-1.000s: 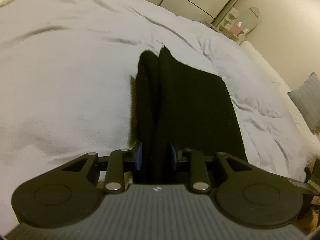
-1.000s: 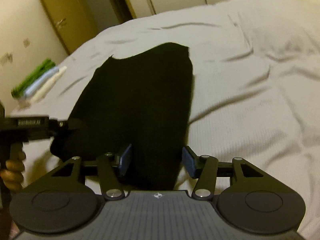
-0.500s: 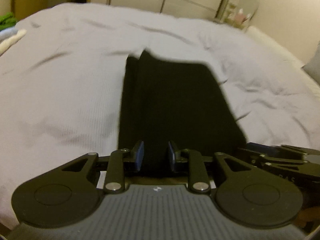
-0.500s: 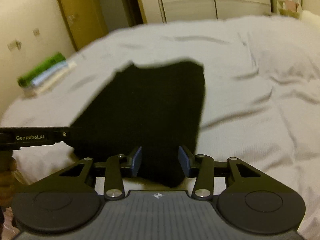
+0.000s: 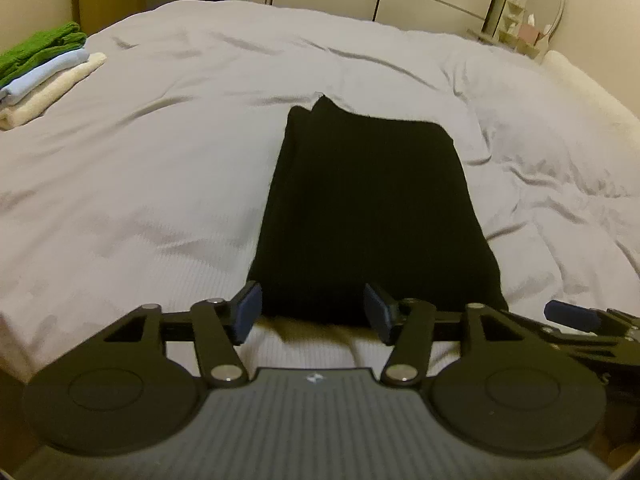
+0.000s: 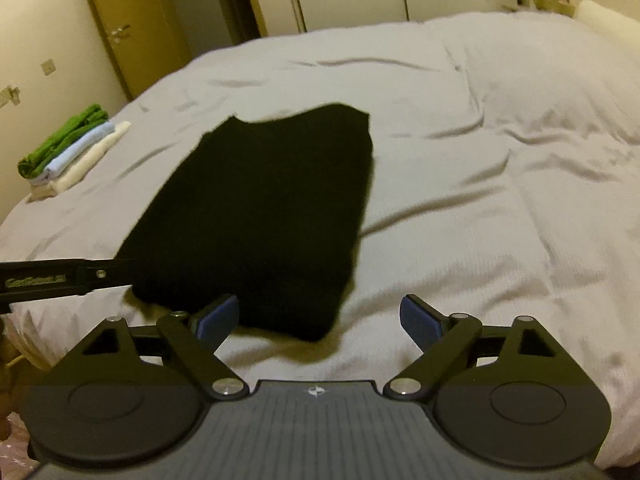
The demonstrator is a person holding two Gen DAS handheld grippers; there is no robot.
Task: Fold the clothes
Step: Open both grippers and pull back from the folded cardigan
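Both jaws have just been opening and stand apart, nothing between: left gripper [image 5: 312, 312] and right gripper [image 6: 319, 319] have released the folded black knit garment [image 5: 368, 216], now flat on the grey bed [image 5: 140, 168]. Stacked green, blue and cream towels [image 5: 44, 76] far left.

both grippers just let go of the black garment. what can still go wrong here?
1. The black garment lies close to the bed's near edge and could slide off.
2. The left gripper and right gripper, jaws just opened and empty, hover by its near hem; a snag could undo the fold.
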